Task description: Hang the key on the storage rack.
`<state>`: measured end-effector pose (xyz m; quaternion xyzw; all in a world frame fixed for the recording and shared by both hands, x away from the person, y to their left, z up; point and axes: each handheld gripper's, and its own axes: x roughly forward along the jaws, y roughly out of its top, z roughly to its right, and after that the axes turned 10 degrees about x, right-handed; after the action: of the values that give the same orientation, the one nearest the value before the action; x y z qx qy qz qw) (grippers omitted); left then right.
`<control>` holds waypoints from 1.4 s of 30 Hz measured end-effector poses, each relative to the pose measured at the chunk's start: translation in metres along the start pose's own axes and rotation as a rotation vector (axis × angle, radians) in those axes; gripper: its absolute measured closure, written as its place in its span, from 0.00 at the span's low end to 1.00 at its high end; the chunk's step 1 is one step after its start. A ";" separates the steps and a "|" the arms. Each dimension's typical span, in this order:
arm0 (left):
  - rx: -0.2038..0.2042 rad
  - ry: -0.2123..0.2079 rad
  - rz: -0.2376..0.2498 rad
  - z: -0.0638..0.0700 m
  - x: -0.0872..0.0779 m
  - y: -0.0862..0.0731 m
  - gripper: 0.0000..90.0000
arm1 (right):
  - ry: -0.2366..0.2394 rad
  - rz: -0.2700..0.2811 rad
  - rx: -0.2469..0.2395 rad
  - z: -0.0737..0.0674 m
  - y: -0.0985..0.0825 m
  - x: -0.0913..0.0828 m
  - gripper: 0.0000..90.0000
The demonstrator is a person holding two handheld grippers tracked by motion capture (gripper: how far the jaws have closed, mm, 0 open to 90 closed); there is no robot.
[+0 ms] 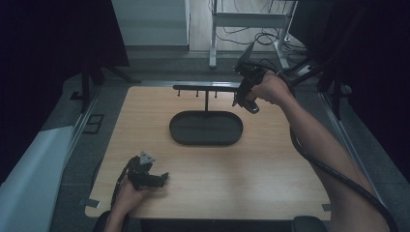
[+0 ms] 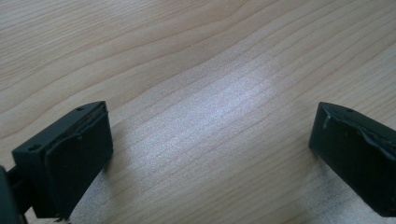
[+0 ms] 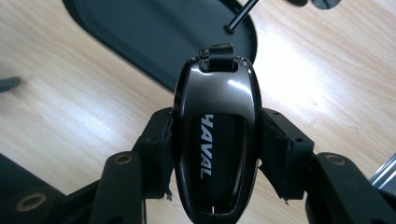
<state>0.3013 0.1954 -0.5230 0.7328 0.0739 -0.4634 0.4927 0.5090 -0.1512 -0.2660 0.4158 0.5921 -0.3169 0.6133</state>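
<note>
1. I am holding my right gripper [image 1: 245, 93] up over the far right part of the tabletop [image 1: 270, 159], just at the right end of the black hanger stand's crossbar [image 1: 205, 87].
2. In the right gripper view its jaws are clamping a glossy black car key fob [image 3: 215, 140] from both sides; the fob is standing lengthwise between them, with the white lettering "HAVAL" running along its face.
3. A short black strap loop [image 3: 220, 57] is sticking out of the fob's far end.
4. Beneath the fob, the dark oval tray [image 3: 154, 35] of the stand is lying on the wood, and the thin upright post [image 3: 240, 16] is rising from the tray near its rim.
5. From above, that tray [image 1: 206, 128] is sitting near the middle of the tabletop, towards the far edge, with the post and the crossbar above it; small pegs are hanging from the bar.
6. My left gripper [image 1: 163, 179] is resting low at the near left corner of the tabletop, in my left hand [image 1: 129, 193].
7. In the left gripper view its jaws are standing wide apart, with bare wood grain [image 2: 210, 93] between them and nothing in their grasp.
</note>
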 end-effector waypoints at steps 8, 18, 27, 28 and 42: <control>0.000 0.001 0.000 0.000 0.000 0.000 0.00 | -0.001 0.013 0.011 0.001 0.008 -0.004 0.54; 0.001 0.001 -0.001 0.000 0.000 0.000 0.00 | -0.023 0.025 0.017 -0.003 0.015 -0.008 0.54; 0.001 0.001 0.000 0.000 0.000 0.000 0.00 | -0.027 0.043 0.021 -0.005 0.020 -0.008 0.54; 0.000 0.001 0.000 0.000 0.000 0.000 0.00 | -0.023 0.043 0.025 -0.006 0.021 -0.008 0.54; -0.001 0.001 0.001 0.000 0.000 0.000 0.00 | -0.019 0.041 0.016 -0.019 0.028 0.008 0.54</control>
<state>0.3013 0.1953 -0.5231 0.7329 0.0739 -0.4628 0.4932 0.5256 -0.1206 -0.2691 0.4298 0.5751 -0.3127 0.6219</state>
